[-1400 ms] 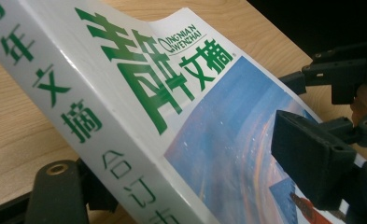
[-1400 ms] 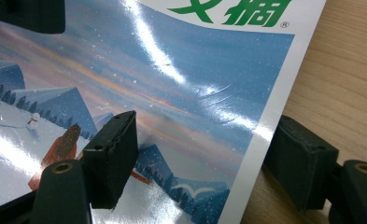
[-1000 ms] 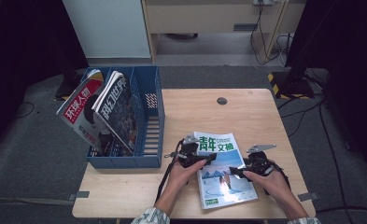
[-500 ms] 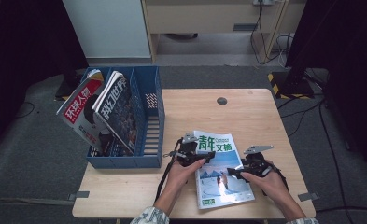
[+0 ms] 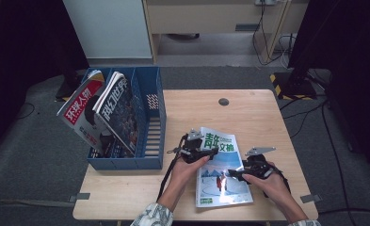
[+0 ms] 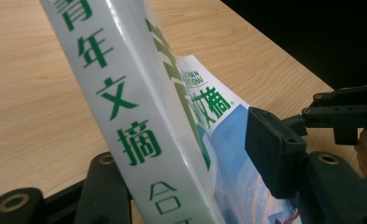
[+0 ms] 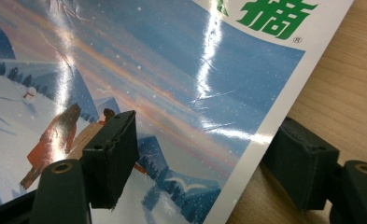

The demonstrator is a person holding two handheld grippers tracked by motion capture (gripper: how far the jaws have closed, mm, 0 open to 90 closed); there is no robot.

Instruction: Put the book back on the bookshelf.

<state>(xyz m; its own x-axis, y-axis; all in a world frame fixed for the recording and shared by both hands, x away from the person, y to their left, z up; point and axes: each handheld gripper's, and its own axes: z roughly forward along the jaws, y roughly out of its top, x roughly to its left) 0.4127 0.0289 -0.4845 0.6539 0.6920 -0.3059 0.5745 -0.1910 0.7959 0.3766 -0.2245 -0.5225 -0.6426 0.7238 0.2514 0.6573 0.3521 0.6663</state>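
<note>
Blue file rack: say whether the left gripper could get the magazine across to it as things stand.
Probably yes. The left gripper, jaws just closing around the magazine spine, sits close to the blue file rack, with bare table between; its nearest slot looks free.

High view: fixed above the table's near side, looking forward and down. Gripper views: very close, along their own jaws (left from the spine side, right from the opposite edge). Shared by all three: the magazine [image 5: 222,167] [image 6: 139,116] [image 7: 172,93], wooden table [image 5: 262,117] [image 6: 31,93] [image 7: 340,93].
</note>
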